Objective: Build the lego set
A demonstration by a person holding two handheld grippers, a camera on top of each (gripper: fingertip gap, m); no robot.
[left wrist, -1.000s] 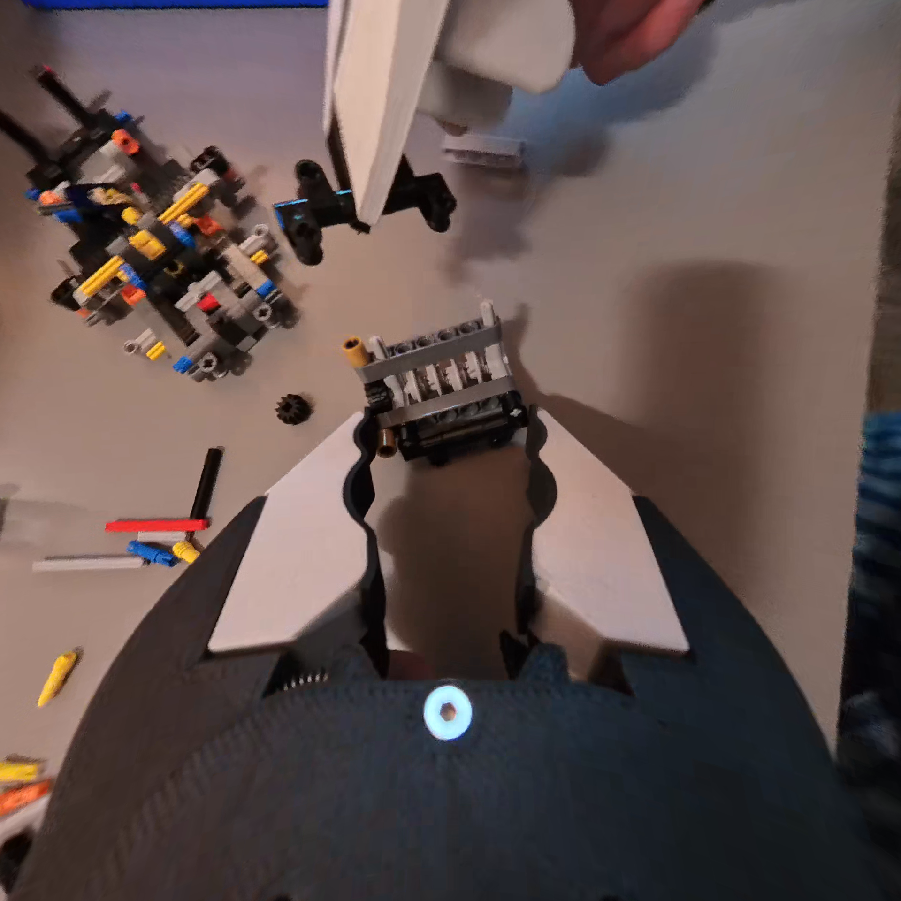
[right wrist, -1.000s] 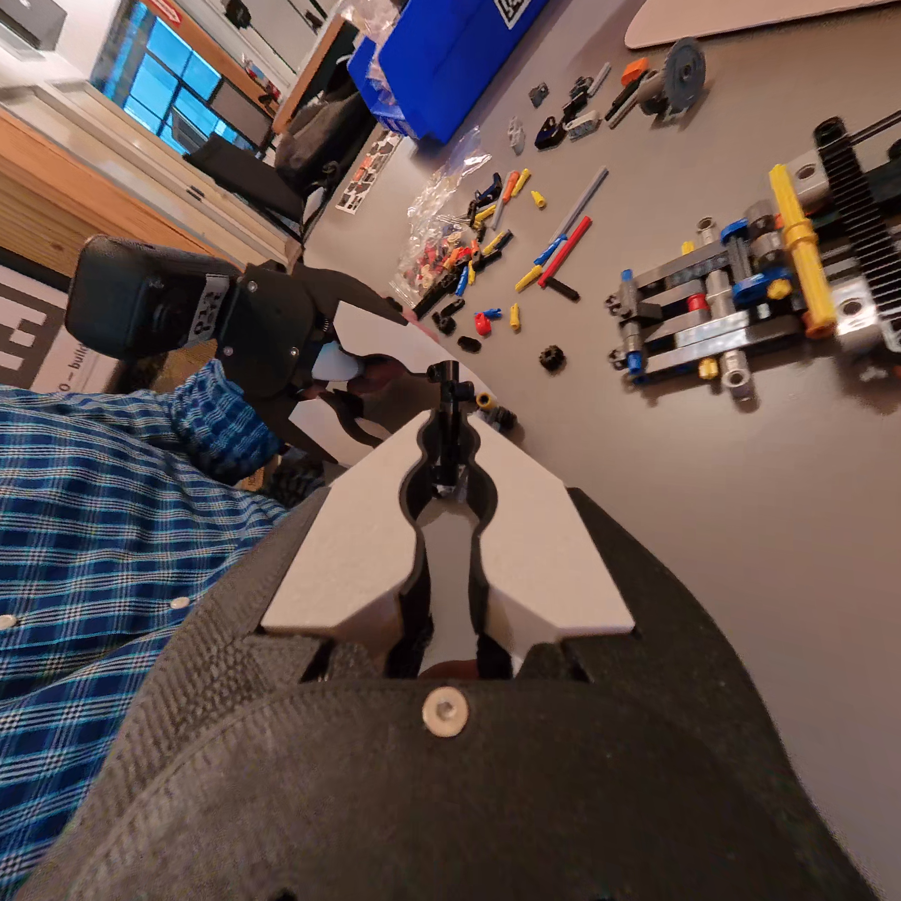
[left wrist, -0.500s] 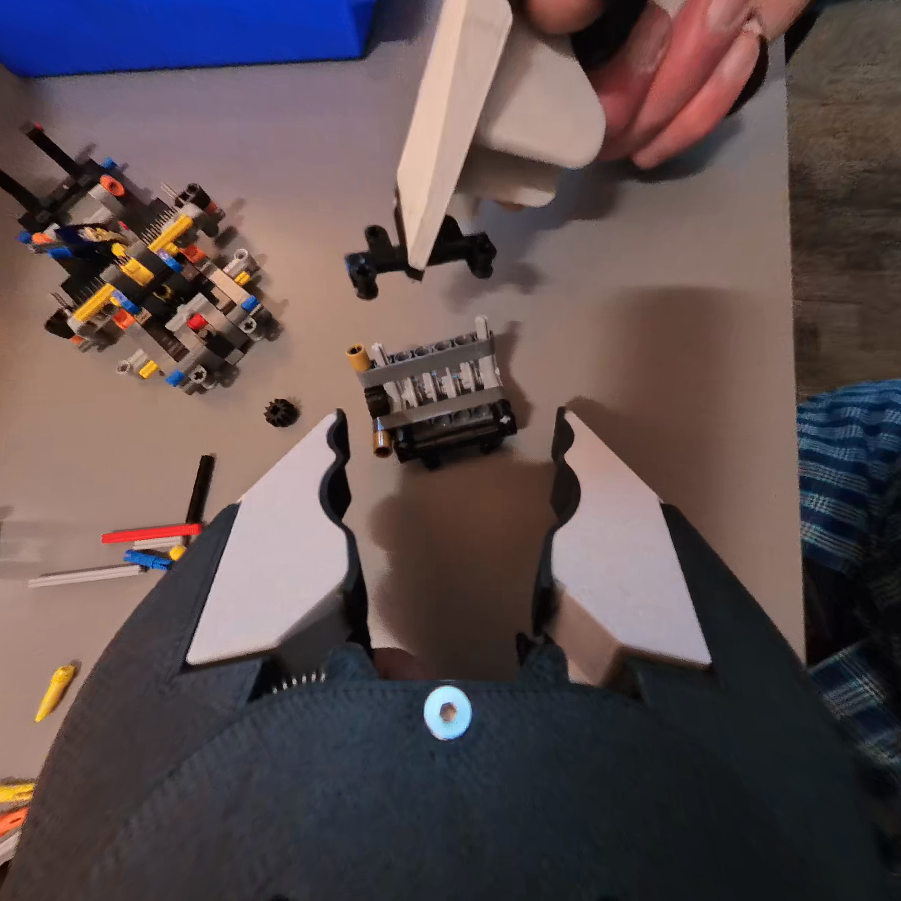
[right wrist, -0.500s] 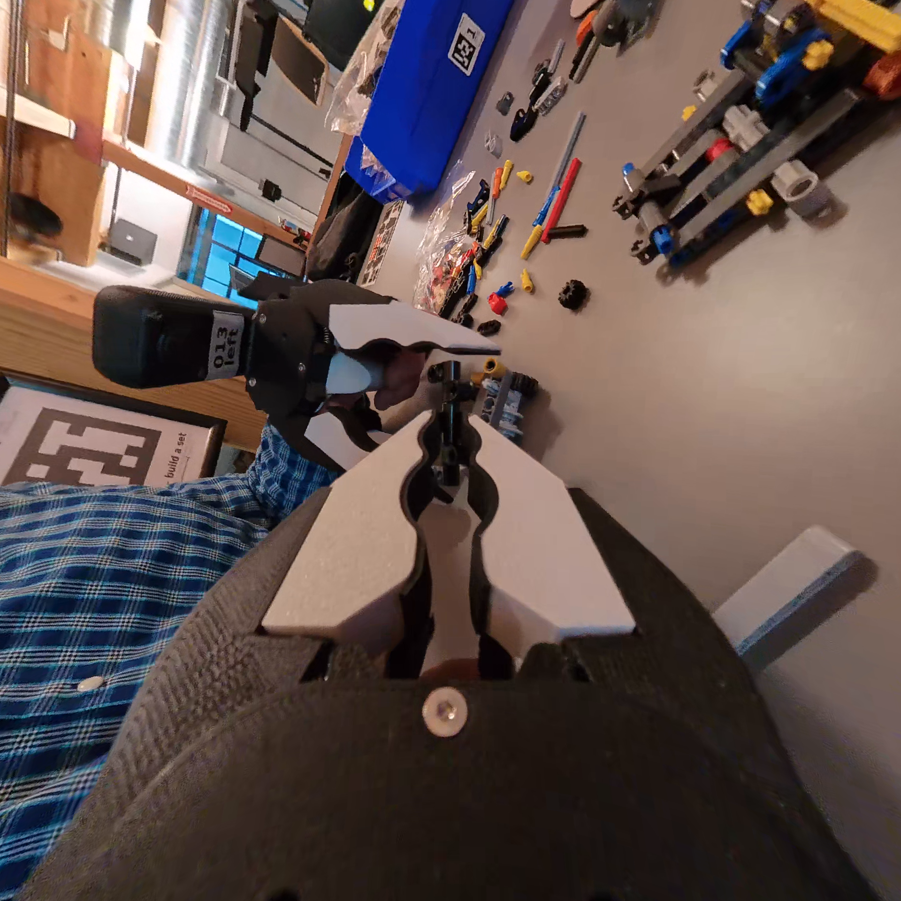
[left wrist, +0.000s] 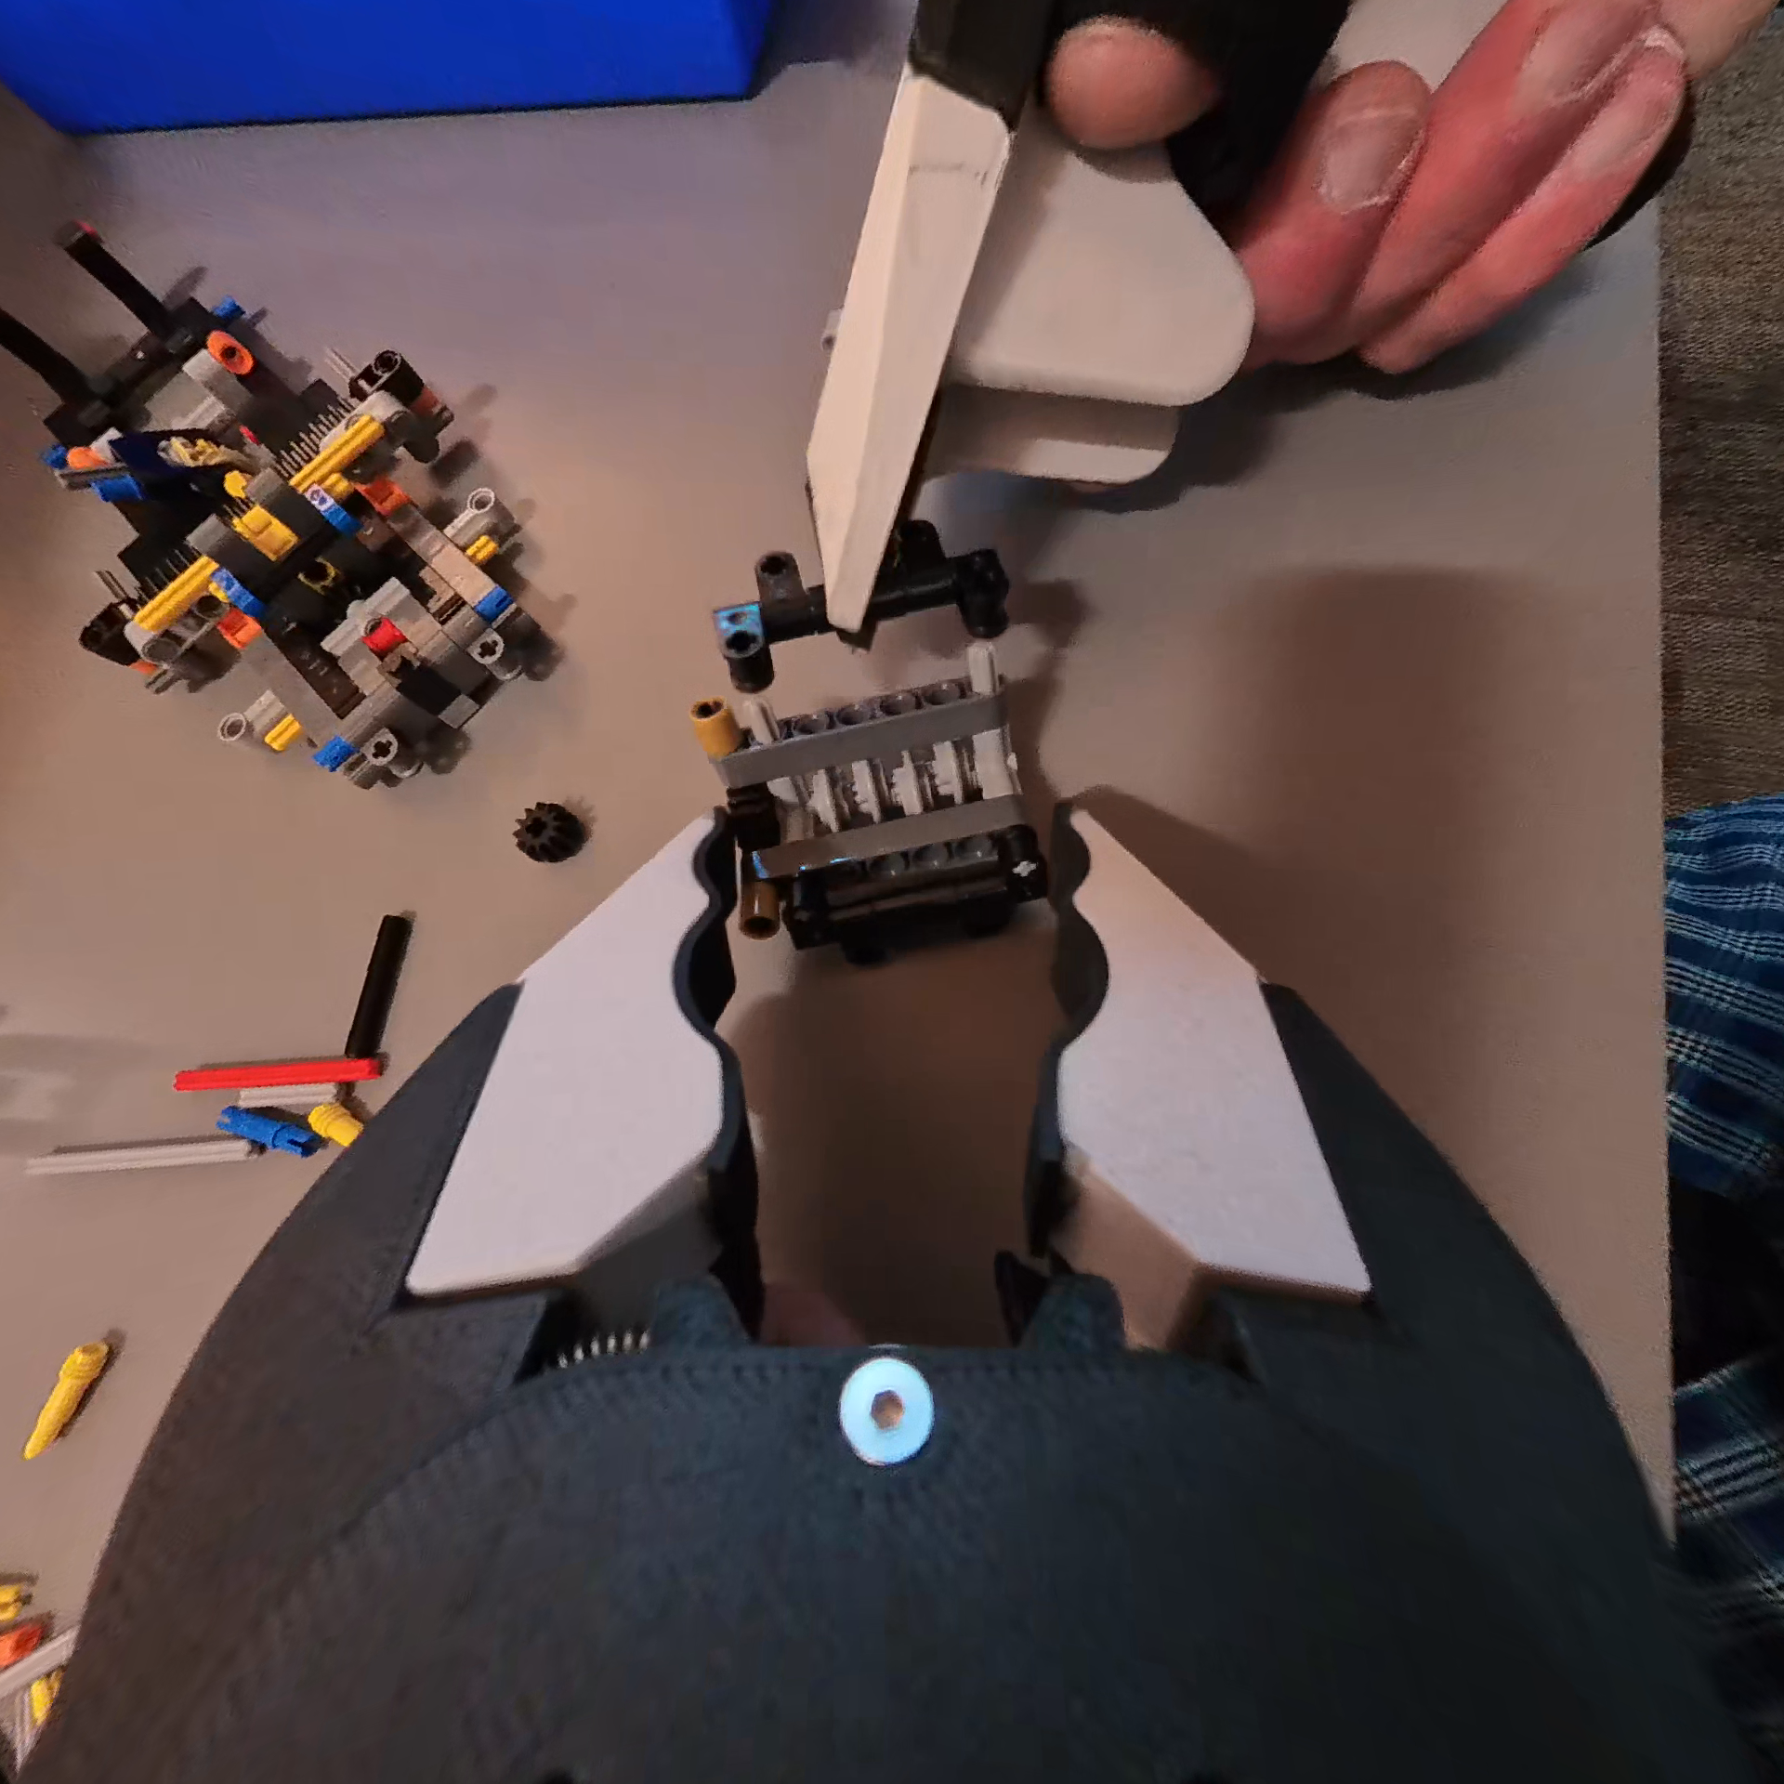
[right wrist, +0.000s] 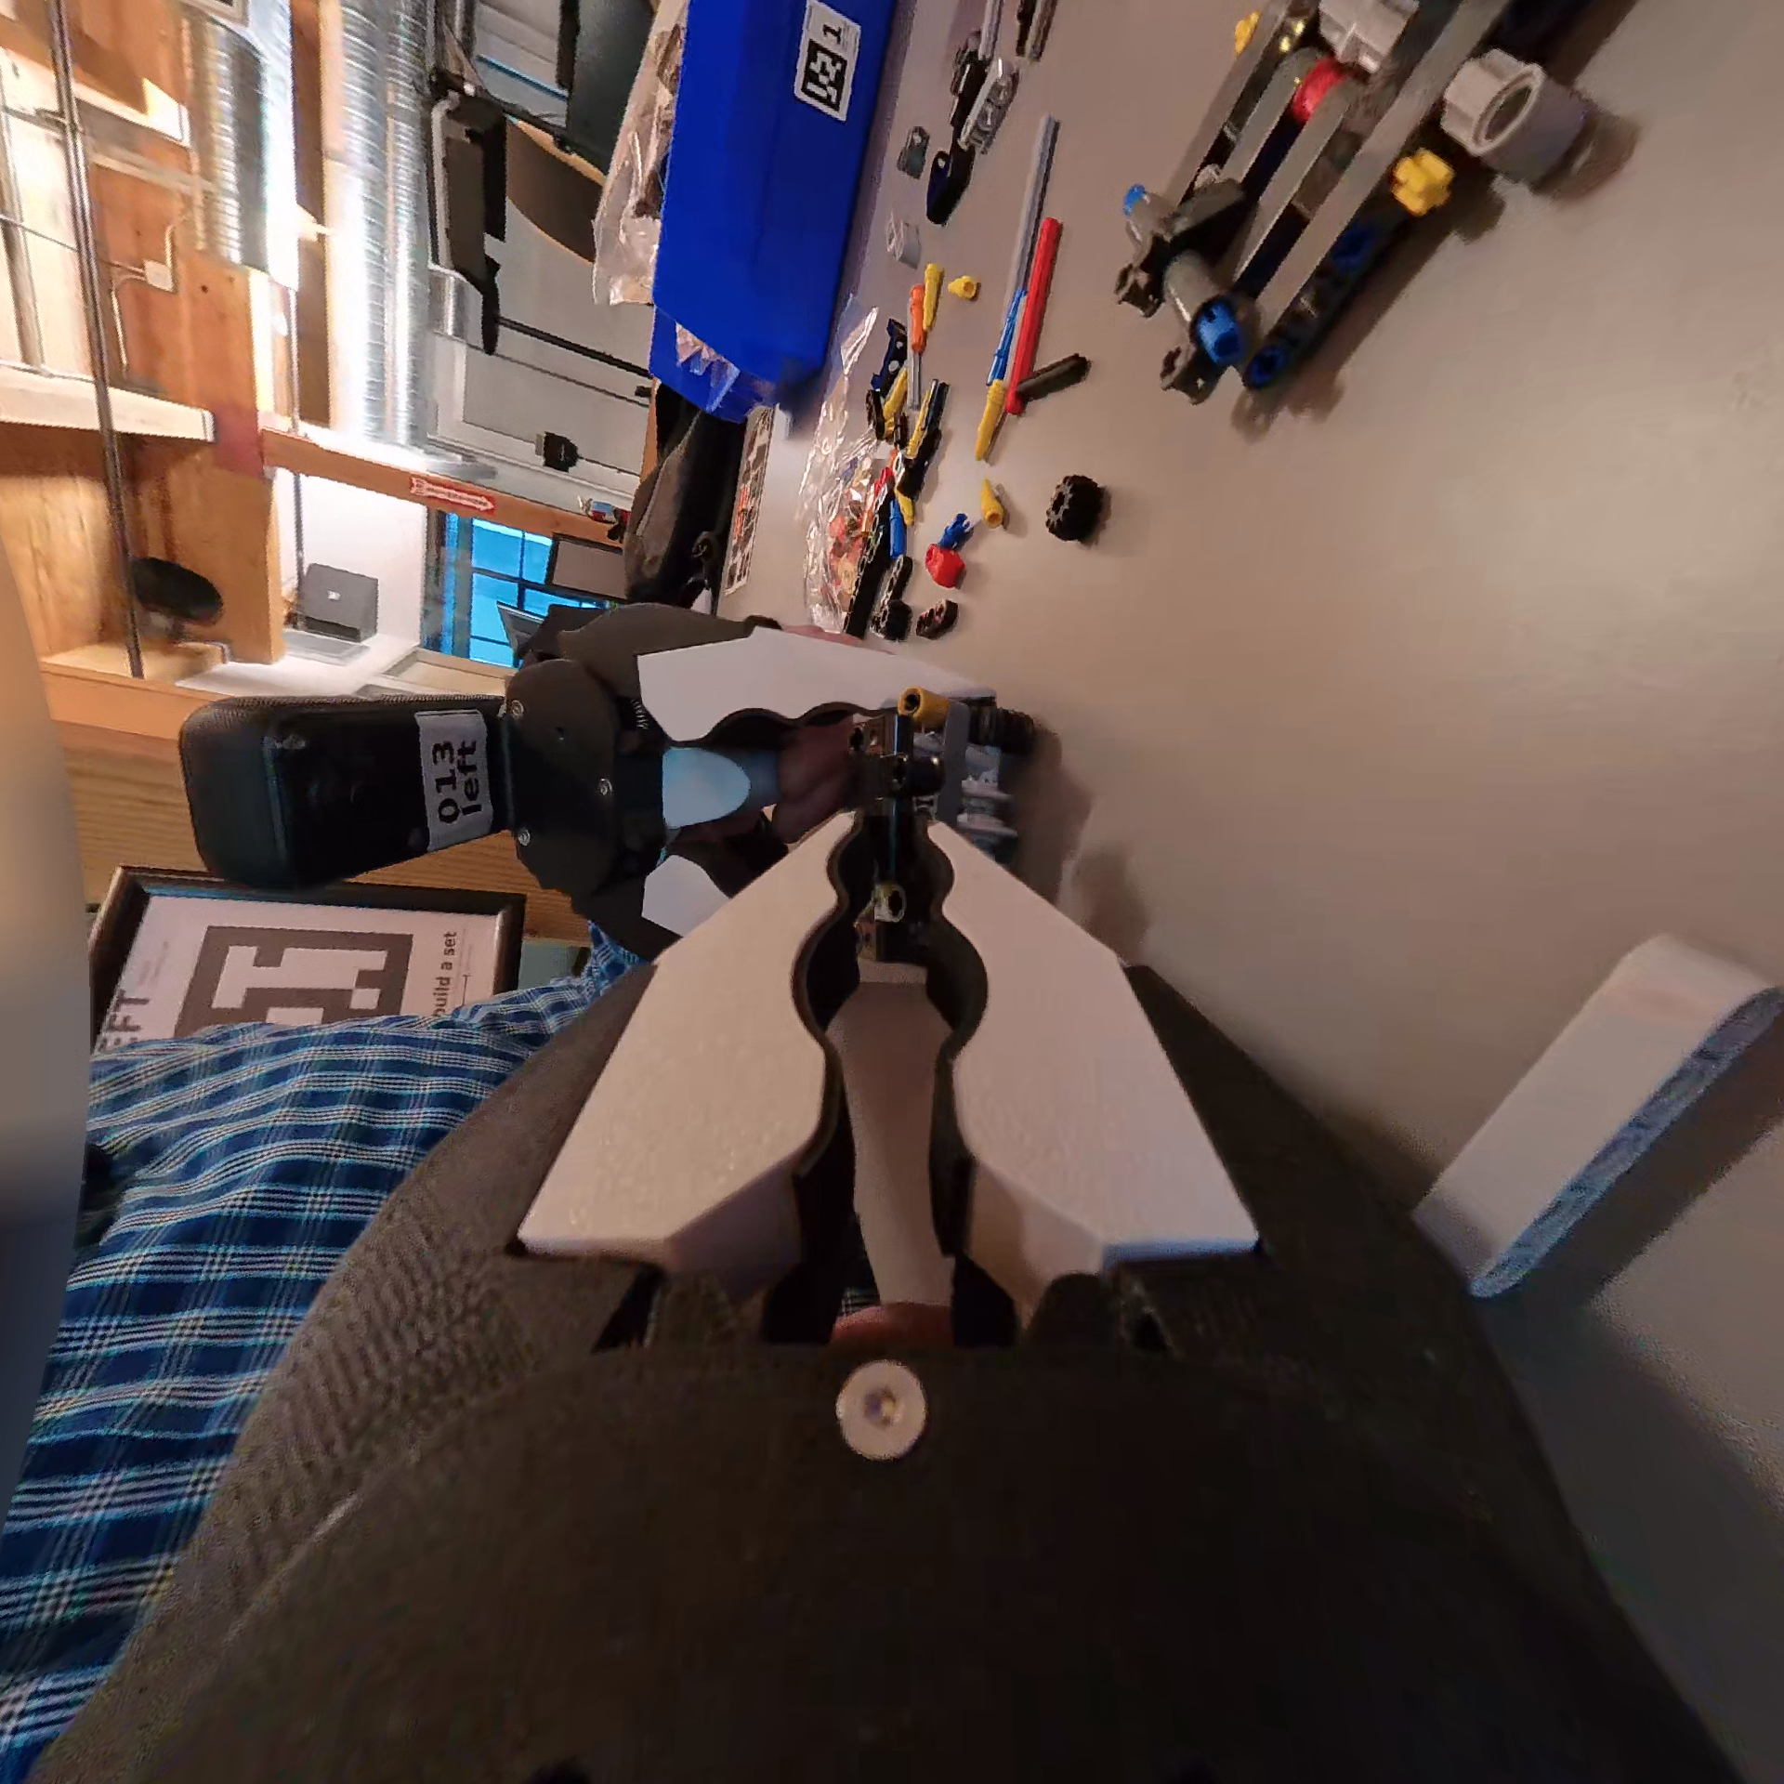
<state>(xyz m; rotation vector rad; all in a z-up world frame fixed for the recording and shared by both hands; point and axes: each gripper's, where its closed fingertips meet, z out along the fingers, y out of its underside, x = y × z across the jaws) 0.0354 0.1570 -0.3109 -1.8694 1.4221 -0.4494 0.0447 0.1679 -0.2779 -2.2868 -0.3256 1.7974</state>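
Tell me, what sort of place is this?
Probably a workshop or lab, not a home: bare silver ventilation ducts run past raw plywood walls, and a grey worktable carries a blue plastic parts bin beside scattered small building pieces.

My right gripper point(left wrist: 874, 579) hid the middle of the black piece point(left wrist: 772, 618). The blue box point(left wrist: 386, 48) was cut off at the top edge.

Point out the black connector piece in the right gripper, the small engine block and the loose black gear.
black connector piece point(left wrist: 772, 603): left wrist view, on its exposed left end.
small engine block point(left wrist: 869, 763): left wrist view, on the upper grey beam.
loose black gear point(left wrist: 550, 830): left wrist view, on its centre.
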